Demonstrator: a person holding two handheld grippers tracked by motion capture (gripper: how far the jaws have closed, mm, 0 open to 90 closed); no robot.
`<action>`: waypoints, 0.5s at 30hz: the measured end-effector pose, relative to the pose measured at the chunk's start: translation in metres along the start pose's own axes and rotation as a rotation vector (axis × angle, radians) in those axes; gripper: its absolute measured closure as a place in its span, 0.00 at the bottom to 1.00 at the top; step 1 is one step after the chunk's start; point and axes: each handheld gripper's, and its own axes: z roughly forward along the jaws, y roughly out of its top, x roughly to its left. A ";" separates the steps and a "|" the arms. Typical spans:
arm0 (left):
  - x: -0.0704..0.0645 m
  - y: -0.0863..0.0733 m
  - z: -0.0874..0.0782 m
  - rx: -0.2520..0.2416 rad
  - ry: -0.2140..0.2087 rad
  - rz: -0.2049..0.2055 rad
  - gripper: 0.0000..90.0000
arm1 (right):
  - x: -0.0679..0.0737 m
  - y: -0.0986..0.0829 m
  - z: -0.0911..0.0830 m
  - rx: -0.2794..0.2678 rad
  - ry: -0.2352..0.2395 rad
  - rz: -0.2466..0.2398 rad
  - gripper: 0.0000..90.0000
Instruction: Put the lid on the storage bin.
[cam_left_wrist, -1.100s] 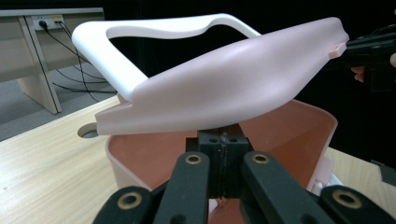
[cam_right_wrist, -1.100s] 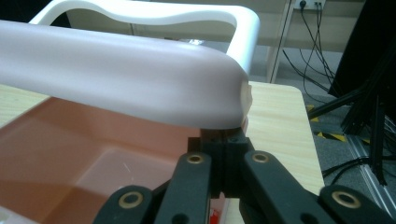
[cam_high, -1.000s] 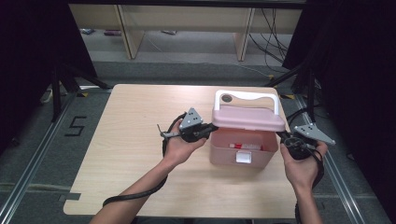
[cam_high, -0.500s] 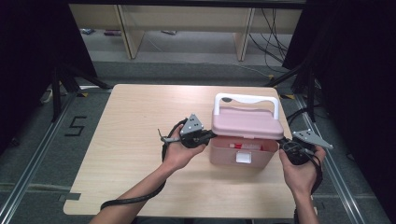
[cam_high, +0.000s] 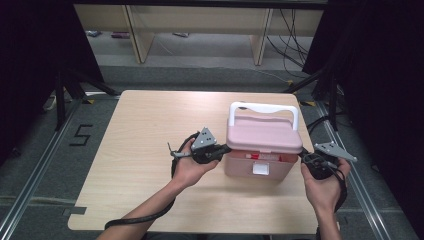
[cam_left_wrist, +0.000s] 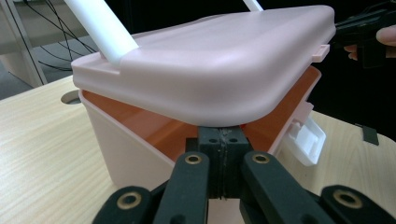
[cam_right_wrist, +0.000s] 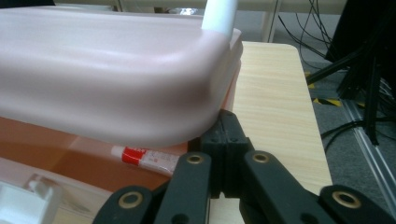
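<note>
A pink plastic box (cam_high: 260, 155) with a white bail handle (cam_high: 263, 108) sits on the tabletop (cam_high: 135, 135) at about four o'clock from its centre, near the right edge, front face toward the person. Its lid (cam_left_wrist: 219, 60) is raised a crack at the front, hinged at the back by the look of it, and an orange-tinted interior shows through the gap. The left tool (cam_high: 220, 150) is at the box's nine o'clock side; in the left gripper view its jaws are clenched together with nothing between them, the tips tucked just under the lid's front corner. The right tool (cam_high: 306, 159) is at the three o'clock side and does the same: jaws pressed tight, empty, wedged under the opposite corner of the lid (cam_right_wrist: 107, 70). Inside, the right gripper view shows a red-and-white tube (cam_right_wrist: 140, 156) lying in the box. A white latch (cam_left_wrist: 306, 140) hangs loose on the front wall. The box looks light and stiff, a thin moulded shell with smooth, rounded, likely slippery edges, so the lid probably lifts with little effort but could slide off narrow tips. The overhanging lid lip at both front corners seems the sensible purchase for opening it; for carrying, the handle is the obvious hold, once the latch is fastened.
</note>
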 end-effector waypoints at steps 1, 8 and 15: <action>0.000 0.000 -0.001 0.001 0.000 0.001 0.99 | -0.003 0.000 0.000 -0.009 -0.005 -0.037 1.00; -0.001 -0.004 -0.003 0.014 -0.002 -0.004 0.99 | -0.002 -0.004 -0.002 -0.012 -0.009 0.011 1.00; -0.003 -0.011 -0.006 0.011 -0.017 -0.013 0.99 | -0.006 -0.007 -0.003 -0.007 -0.026 -0.022 1.00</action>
